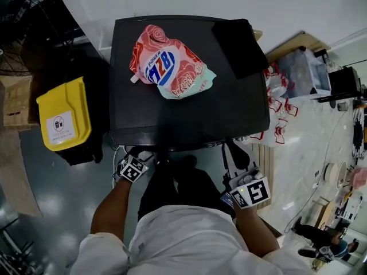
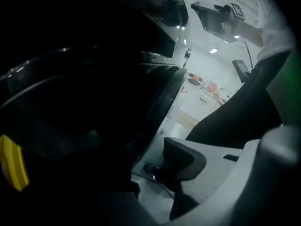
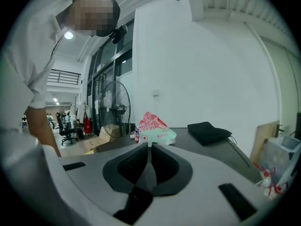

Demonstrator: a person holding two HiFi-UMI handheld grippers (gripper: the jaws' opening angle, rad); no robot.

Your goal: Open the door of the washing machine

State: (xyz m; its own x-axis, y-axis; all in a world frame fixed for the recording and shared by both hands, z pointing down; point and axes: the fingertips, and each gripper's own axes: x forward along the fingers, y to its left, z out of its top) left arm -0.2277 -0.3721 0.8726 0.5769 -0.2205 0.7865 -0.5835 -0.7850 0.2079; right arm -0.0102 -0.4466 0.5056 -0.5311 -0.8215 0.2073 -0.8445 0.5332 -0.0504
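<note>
The black washing machine is seen from above, and its front face is hidden in the head view. In the left gripper view its dark round door fills the left half. My left gripper is low at the machine's front left. The left gripper stands open beside the door's rim with nothing between its jaws. Only its right finger shows; the other is lost in the dark. My right gripper hangs at the front right corner. The right gripper is shut and empty, level with the machine's top.
A pink detergent pouch and a folded black cloth lie on the machine's top. A yellow bin stands to the left, with a floor fan behind it. Plastic bags and boxes crowd the right side.
</note>
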